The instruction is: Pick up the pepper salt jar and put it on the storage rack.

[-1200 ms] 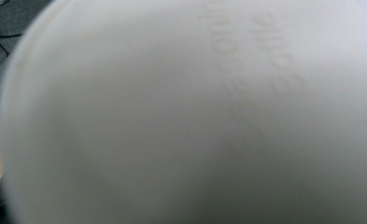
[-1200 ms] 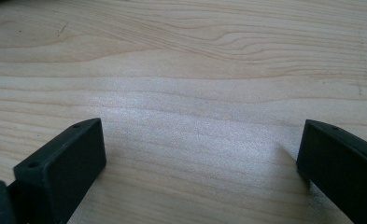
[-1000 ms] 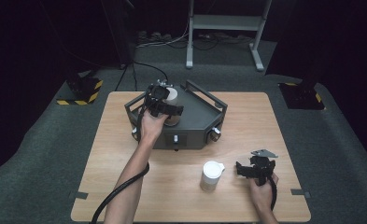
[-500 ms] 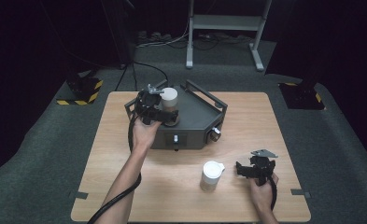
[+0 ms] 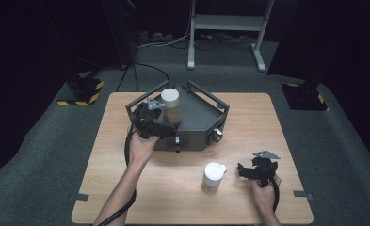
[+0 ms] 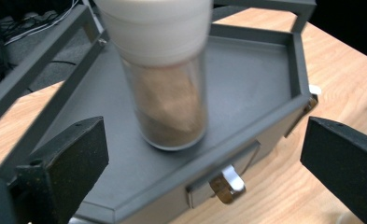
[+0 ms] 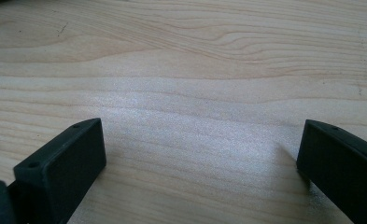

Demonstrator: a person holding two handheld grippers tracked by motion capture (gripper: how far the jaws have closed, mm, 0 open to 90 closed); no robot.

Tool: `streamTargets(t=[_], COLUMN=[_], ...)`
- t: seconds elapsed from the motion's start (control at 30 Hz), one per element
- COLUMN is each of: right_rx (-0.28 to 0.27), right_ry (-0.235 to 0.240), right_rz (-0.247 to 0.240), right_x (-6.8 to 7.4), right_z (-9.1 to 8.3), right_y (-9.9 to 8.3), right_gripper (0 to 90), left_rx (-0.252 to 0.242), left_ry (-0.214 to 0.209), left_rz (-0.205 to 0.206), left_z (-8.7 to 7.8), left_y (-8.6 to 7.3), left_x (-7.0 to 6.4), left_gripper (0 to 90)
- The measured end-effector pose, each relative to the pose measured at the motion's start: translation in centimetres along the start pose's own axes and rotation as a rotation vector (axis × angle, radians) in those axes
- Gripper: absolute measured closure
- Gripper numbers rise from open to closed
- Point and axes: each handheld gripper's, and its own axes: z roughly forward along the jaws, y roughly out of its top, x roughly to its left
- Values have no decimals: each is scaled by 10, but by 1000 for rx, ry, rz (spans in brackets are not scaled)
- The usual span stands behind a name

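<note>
The right claw (image 5: 257, 170) is held low over the table (image 5: 291, 127), at the near right of the grey tray (image 5: 197, 117); its jaws are spread wide and nothing is held between them, as seen in the right gripper view, where bare wood grain lies beneath the right claw (image 7: 200, 154). A white-lidded cup (image 5: 213, 177) is stood upright on the table just beside this claw, on the near side of the tray and apart from it.

The left claw (image 5: 160, 123) is positioned at the near left edge of the tray. Its jaws are spread wide, with nothing gripped. The jar (image 5: 171, 107), glass-walled with a white lid and brown contents, is stood upright on the tray floor, just beyond the left claw (image 6: 200, 163). In the left gripper view the jar (image 6: 167, 93) is seen between the jaws but clear of both. A drawer pull (image 6: 225, 184) is fitted on the near face of the tray, below the jar.
</note>
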Motion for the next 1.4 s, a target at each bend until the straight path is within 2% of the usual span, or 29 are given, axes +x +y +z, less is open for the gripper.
streamTargets(t=[0.1,0.27,0.43,0.63,0.9,1.07,1.2,1.4], right_rx=[0,0,1,1,1,1,2,2], right_ry=[0,0,0,0,0,0,1,2], right_rz=[0,0,0,1,1,3,2,2], right_x=[0,0,0,0,0,0,0,0], right_z=[0,0,0,0,0,0,0,1], right_y=[0,0,0,0,0,0,1,1], right_gripper=[6,5,4,4,4,3,3,3], left_rx=[6,-6,9,22,59,80,118,138], left_ry=[2,-17,-27,-40,-31,-30,-28,-40], left_rz=[22,1,5,-11,-3,-15,-27,-47], left_z=[0,0,5,12,23,30,41,50], left_y=[-11,-26,-38,-50,-62,-71,-82,-95], left_x=[-5,-3,-4,-5,-10,-8,-7,-4], left_gripper=[11,13,13,14,17,21,27,37])
